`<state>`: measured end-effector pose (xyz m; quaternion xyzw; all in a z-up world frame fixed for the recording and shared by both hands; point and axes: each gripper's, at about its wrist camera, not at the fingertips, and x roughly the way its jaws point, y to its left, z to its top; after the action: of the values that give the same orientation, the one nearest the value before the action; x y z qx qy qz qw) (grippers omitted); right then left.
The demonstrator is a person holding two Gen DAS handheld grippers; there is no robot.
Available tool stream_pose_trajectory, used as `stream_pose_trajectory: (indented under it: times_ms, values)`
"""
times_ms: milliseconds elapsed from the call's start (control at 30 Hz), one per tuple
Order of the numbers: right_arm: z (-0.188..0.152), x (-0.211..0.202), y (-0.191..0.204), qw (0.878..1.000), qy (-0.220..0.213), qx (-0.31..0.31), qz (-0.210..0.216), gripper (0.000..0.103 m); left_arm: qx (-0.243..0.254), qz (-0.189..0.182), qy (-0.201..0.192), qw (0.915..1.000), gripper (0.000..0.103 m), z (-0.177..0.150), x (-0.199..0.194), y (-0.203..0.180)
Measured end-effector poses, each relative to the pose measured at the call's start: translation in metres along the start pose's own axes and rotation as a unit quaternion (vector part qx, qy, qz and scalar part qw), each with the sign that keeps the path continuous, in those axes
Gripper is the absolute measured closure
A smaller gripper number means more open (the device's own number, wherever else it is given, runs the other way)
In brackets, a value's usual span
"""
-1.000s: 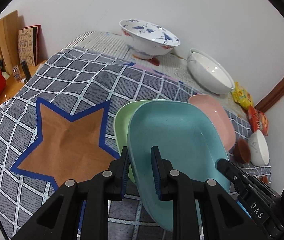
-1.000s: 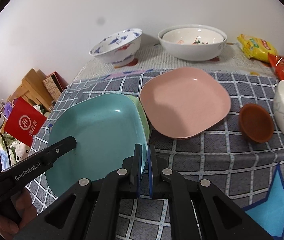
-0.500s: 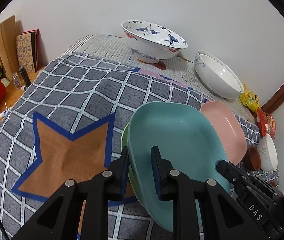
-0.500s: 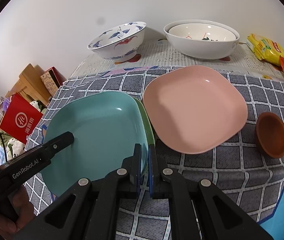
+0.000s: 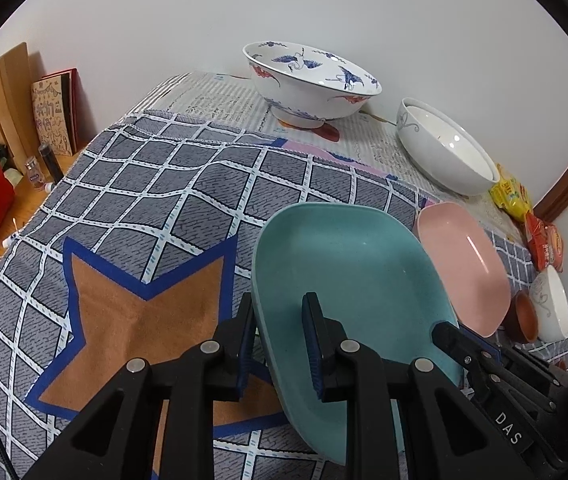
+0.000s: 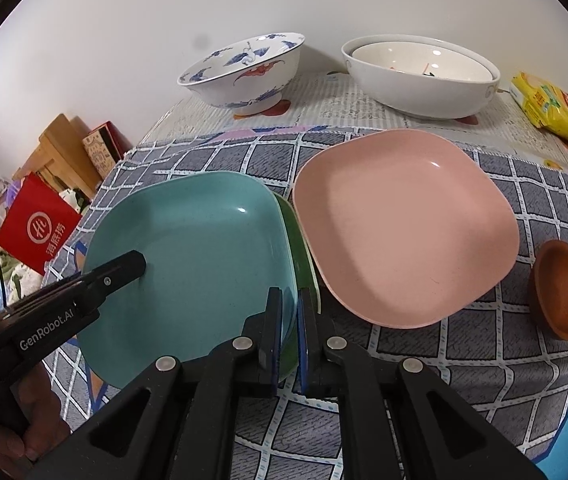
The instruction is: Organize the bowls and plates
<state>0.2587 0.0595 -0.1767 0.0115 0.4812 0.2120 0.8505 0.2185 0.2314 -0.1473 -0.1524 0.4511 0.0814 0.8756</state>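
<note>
Pinching opposite rims of the teal plate (image 6: 192, 260), left gripper (image 5: 278, 344) and right gripper (image 6: 289, 332) hold it over a green plate (image 6: 302, 256).

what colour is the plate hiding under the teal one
Green plate; its edge peeks out beside the teal plate, best seen in the right wrist view.

Teal plate (image 6: 200, 248) and pink plate (image 6: 400, 224) look smooth, satiny plastic. White bowl (image 6: 420, 76) gleams like glazed ceramic. Checked cloth (image 5: 188, 196) is matt, woven.
</note>
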Motion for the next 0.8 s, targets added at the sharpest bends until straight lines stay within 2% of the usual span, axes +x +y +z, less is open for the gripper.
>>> stream_pose_trajectory:
  times_ms: [133,367,400,533,633,700,800]
  values:
    - [0.0,0.002,0.002,1.0,0.003,-0.015,-0.009,0.094,0.005,-0.002,0.006,1.0,0.082,0.0,0.001,0.0]
    - [-0.001,-0.002,0.0,1.0,0.011,-0.015,0.013,0.078,0.012,-0.004,0.02,0.9997,0.079,-0.006,0.001,-0.003]
    - [-0.001,-0.003,0.0,1.0,0.01,-0.015,0.014,0.078,0.016,-0.001,0.022,0.9996,0.077,-0.007,0.0,-0.004]
    - [-0.004,-0.01,0.003,1.0,0.006,-0.023,0.016,0.074,0.022,0.001,0.018,0.9996,0.057,-0.01,-0.008,-0.005]
    - [-0.006,-0.018,0.002,0.999,0.0,-0.025,0.023,0.069,0.017,-0.008,0.018,0.9997,0.057,-0.01,-0.015,-0.006]
    - [-0.007,-0.022,0.001,1.0,-0.003,-0.023,0.013,0.056,0.018,-0.008,0.014,0.9997,0.057,-0.009,-0.02,-0.008]
    - [-0.009,-0.031,-0.005,1.0,-0.015,-0.023,0.0,0.055,0.025,-0.003,0.006,0.9997,0.057,-0.008,-0.029,-0.014]
